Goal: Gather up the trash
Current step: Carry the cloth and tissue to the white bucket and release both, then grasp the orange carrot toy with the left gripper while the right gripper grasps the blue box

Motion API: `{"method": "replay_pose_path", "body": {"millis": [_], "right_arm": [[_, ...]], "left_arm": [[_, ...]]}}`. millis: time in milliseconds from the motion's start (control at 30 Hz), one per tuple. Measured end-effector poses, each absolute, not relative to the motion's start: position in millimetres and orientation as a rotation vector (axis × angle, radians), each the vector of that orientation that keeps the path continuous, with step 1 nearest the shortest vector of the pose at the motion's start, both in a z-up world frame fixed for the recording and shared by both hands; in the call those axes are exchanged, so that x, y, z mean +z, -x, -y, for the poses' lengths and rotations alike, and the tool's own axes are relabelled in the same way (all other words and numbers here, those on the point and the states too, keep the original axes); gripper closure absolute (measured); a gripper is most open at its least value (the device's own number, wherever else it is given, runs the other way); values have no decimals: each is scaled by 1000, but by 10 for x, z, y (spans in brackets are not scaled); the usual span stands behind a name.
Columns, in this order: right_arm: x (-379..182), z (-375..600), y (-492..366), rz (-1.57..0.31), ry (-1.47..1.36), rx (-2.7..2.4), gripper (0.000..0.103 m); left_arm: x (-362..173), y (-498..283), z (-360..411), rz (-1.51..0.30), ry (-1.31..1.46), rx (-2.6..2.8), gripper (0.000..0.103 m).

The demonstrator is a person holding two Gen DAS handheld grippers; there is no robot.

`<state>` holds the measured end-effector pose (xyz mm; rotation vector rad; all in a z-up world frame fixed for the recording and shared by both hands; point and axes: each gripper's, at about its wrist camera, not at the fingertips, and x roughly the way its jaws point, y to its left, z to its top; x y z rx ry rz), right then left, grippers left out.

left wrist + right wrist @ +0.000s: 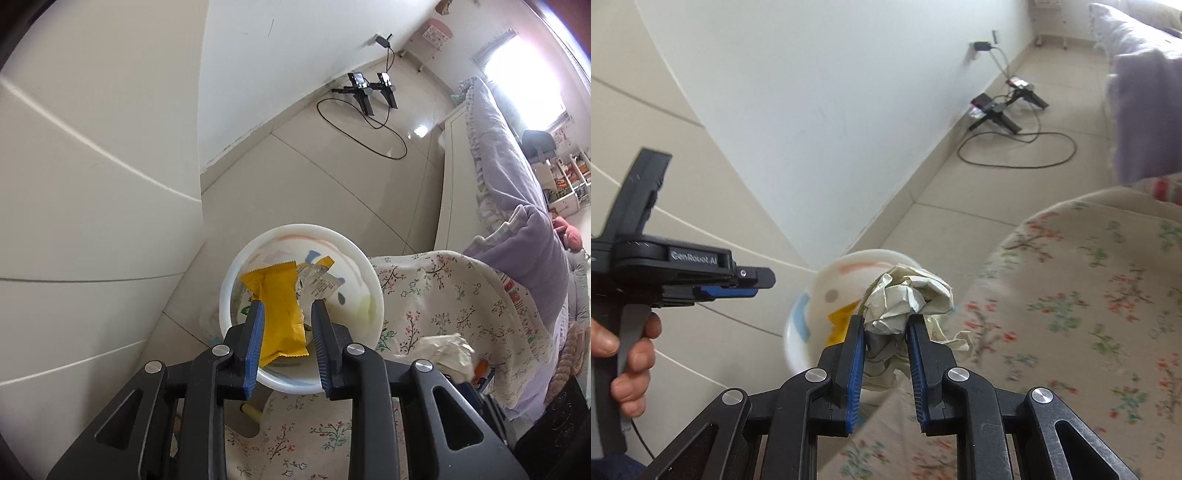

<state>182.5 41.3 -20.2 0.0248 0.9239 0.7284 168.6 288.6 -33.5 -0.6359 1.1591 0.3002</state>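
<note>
A white trash bin stands on the floor beside the bed; it also shows in the right wrist view. A yellow wrapper and a clear sachet lie inside it. My left gripper is open above the bin, its fingers either side of the wrapper without pressing it. It shows from the side in the right wrist view. My right gripper is shut on a crumpled paper ball next to the bin's rim. The same paper ball shows in the left wrist view.
A floral bedspread covers the bed to the right, with a purple blanket on it. A white wardrobe stands at the left. Black stands with a looped cable sit on the tiled floor by the far wall.
</note>
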Motion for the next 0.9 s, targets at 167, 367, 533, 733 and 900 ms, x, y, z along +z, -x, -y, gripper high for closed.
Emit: {"method": "replay_pose_path", "body": {"millis": [167,367,533,733,900], "right_arm": [[-467,-909,-1932,-972,-2,747,81],[-1057,-1513,-1995,-1131,122,750,70],[-1036,-1272,-1979,-1125,10,753,66],[-690,-690,-1989,-1079,-9,694,65],[-306,29,-2014,-1046,-43,606,58]], "left_arm": [[-244,-1574,-3060,-1119,717,319,75],[-229,-1567,-3049,-1126,719,300,75],[-205,-1607,-2907,-1131,679,270,75],[-218,-1705,-2668,-1156,647,216,75],[-188,-1819,-2257,-1170,561,141,75]]}}
